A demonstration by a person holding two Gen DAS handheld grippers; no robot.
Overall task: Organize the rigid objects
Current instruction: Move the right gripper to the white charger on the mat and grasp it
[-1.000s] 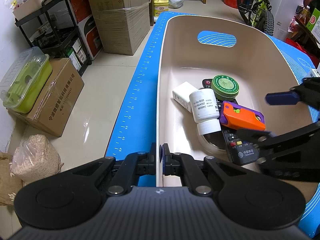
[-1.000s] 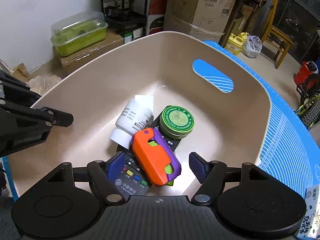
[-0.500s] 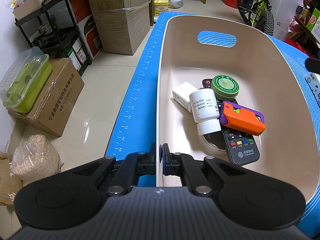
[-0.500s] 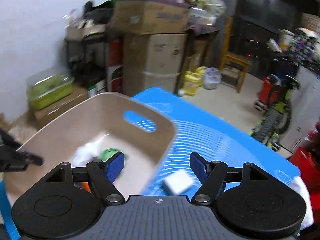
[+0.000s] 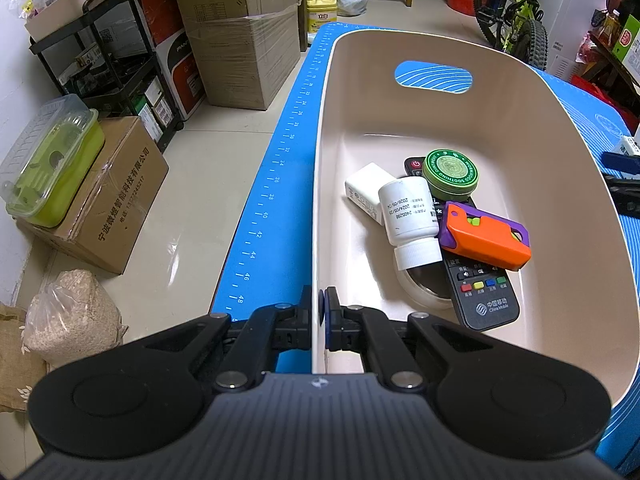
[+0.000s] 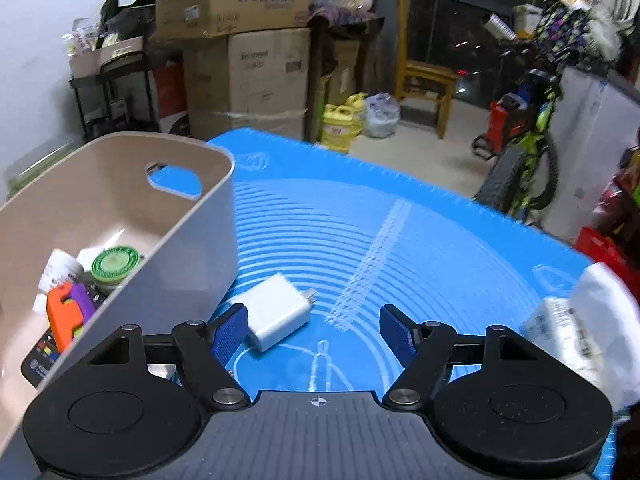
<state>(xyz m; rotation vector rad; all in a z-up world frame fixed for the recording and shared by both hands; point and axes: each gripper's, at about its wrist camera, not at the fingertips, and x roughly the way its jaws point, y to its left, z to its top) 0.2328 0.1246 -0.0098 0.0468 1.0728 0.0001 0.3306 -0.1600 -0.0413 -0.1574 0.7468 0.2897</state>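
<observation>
Left gripper (image 5: pixel 319 312) fingers clamped on beige bin (image 5: pixel 520 92) rim, bottom centre of frame. Right gripper (image 6: pixel 314 332) fingers spread wide, empty; white charger (image 6: pixel 276 311) on blue mat (image 6: pixel 420 240), lower centre, beside bin.

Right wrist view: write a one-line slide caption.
Open right tool hovers over a white charger on the blue mat, beside the beige bin.
</observation>
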